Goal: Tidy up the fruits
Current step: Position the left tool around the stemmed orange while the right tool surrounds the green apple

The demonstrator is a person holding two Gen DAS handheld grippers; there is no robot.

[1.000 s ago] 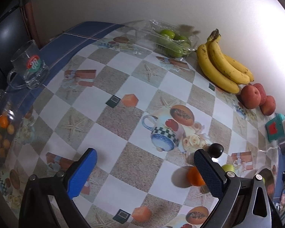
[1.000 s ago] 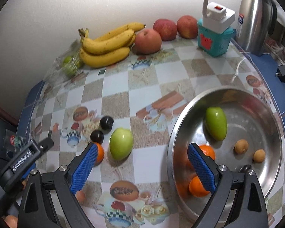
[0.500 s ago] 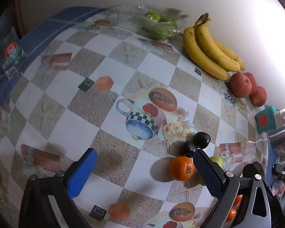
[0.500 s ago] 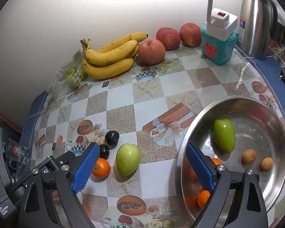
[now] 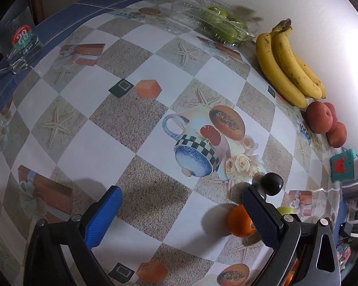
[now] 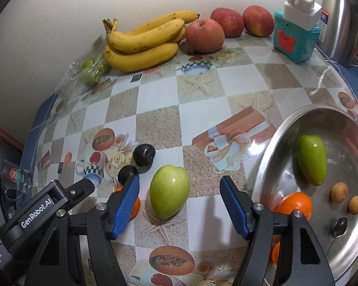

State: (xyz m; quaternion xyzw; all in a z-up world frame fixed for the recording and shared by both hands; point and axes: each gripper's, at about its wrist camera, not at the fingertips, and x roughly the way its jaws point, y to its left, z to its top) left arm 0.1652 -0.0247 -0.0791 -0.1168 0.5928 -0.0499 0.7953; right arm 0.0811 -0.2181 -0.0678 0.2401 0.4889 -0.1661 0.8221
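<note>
A green apple (image 6: pixel 169 190) sits upright on the checked tablecloth between the right gripper's open jaws, nearer its left jaw. An orange (image 5: pixel 241 221) lies just inside the left gripper's right jaw, half hidden behind it. Two dark plums (image 6: pixel 144 155) rest just beyond that jaw's tip, close together. Past the right gripper's right jaw, a steel bowl (image 6: pixel 269 157) holds a long green fruit (image 6: pixel 312 162), oranges (image 6: pixel 296 205) and two small brown fruits (image 6: pixel 339 191). Well ahead of both jaws, bananas (image 6: pixel 143 43) and three red apples (image 6: pixel 205 35) line the wall.
</note>
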